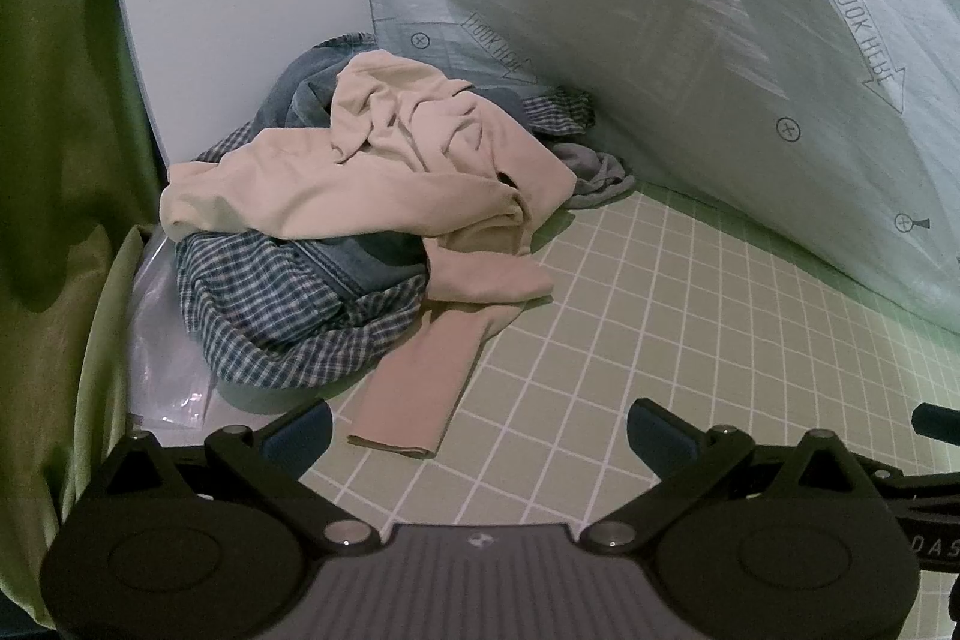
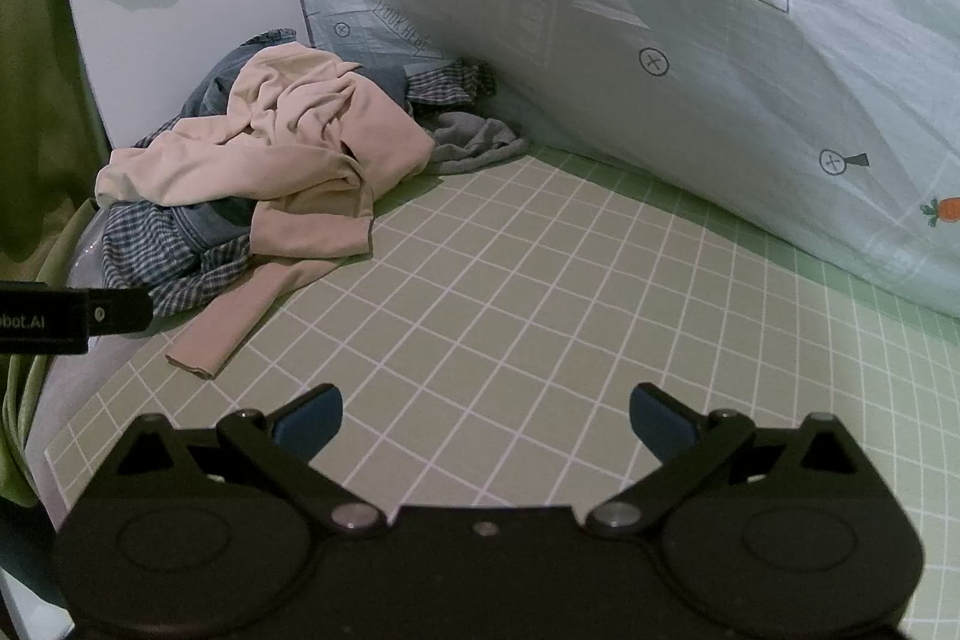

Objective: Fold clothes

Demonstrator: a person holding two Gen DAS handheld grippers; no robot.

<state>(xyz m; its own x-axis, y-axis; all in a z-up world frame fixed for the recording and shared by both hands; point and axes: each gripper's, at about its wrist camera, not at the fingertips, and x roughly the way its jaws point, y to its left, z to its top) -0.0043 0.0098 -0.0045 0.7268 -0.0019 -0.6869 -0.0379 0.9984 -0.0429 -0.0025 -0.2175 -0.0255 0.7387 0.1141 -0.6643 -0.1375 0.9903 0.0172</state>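
A heap of clothes lies at the back left of a green grid mat point(image 1: 630, 340). On top is a beige garment point(image 1: 384, 172), with one sleeve point(image 1: 420, 388) stretched toward me. Under it are a blue checked shirt point(image 1: 270, 304), denim point(image 1: 312, 82) and a grey piece point(image 1: 600, 172). My left gripper point(image 1: 480, 430) is open and empty, just in front of the sleeve end. In the right wrist view the heap point(image 2: 288, 148) is at the left, and my right gripper point(image 2: 486, 418) is open and empty over bare mat point(image 2: 540, 280).
A pale blue quilt printed with carrots and arrows point(image 1: 690, 40) rises along the back and right. A white wall point(image 1: 228, 40) and green curtain point(image 1: 54, 100) stand at left. Clear plastic point(image 1: 162, 340) lies beside the heap. The left gripper's side point(image 2: 72, 319) shows at the right view's left edge.
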